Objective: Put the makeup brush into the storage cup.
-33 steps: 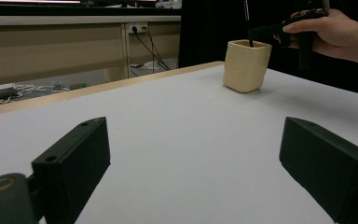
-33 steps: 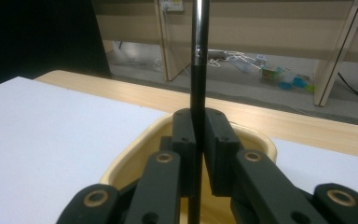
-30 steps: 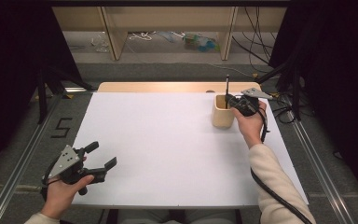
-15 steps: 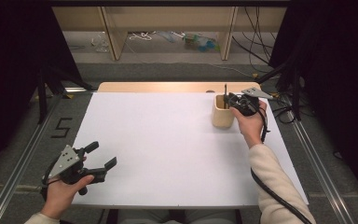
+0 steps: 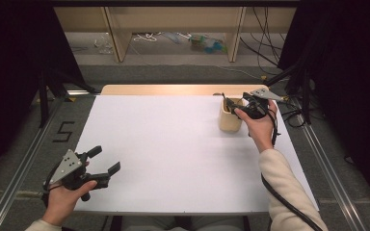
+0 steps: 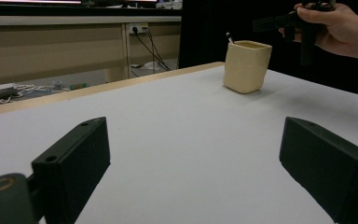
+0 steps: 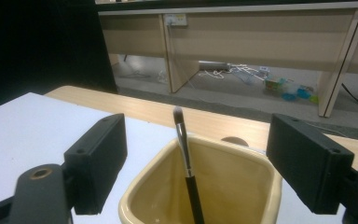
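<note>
A cream square cup (image 5: 231, 120) stands at the back right of the white table (image 5: 173, 144). A thin dark makeup brush (image 7: 182, 135) leans inside it, bristles up. My right gripper (image 5: 232, 103) hovers just over the cup's rim. Its jaws have just been opening and now stand wide on either side of the brush without touching it, as the right gripper view shows (image 7: 200, 161). My left gripper (image 5: 104, 160) is open at the table's front left corner, with nothing between its jaws (image 6: 196, 168). From there, the cup (image 6: 244, 65) and the other hand's gripper (image 6: 284, 21) show far off.
A wooden strip (image 5: 173, 89) borders the table's far edge. Metal rails (image 5: 24, 163) run along both sides. Black cables (image 5: 289, 115) lie to the right of the cup. Wooden desk legs (image 5: 115, 33) and floor clutter sit beyond the table.
The brush has sunk lower into the cup as the right gripper's jaws opened off it. Both hands have stayed where they were.
</note>
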Motion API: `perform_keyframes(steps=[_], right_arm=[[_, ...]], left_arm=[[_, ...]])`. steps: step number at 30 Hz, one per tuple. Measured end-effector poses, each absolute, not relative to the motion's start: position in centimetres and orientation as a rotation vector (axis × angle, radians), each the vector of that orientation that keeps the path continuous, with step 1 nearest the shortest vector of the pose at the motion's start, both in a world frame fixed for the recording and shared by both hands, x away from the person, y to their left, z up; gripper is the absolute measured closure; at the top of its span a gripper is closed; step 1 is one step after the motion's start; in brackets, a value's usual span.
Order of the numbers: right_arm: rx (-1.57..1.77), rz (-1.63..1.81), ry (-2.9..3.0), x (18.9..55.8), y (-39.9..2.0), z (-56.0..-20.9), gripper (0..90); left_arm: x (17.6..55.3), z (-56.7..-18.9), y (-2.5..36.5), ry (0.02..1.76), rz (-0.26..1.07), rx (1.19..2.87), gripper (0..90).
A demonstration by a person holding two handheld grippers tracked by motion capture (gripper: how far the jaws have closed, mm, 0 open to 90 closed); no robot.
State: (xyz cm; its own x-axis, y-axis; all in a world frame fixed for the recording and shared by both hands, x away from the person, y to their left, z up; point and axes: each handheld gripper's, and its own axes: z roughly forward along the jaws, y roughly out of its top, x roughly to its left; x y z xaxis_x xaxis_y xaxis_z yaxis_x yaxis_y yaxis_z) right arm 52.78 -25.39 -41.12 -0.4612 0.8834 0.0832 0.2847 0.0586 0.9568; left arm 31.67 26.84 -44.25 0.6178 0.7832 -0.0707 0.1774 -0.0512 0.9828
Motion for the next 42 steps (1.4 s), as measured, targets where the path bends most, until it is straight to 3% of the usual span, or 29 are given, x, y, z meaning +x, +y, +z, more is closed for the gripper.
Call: perform_keyframes(steps=[14, 42], right_arm=[[1.118, 1.447, 1.829, 50.5, -26.3, -40.2, 20.1], [0.922, 1.545, 1.963, 39.4, -28.2, -40.3, 19.8]], left_arm=[[31.6, -44.2, 26.9, 0.822, 0.601, 1.572, 8.1], [33.0, -44.4, 26.8, 0.826, 0.619, 1.568, 8.0]])
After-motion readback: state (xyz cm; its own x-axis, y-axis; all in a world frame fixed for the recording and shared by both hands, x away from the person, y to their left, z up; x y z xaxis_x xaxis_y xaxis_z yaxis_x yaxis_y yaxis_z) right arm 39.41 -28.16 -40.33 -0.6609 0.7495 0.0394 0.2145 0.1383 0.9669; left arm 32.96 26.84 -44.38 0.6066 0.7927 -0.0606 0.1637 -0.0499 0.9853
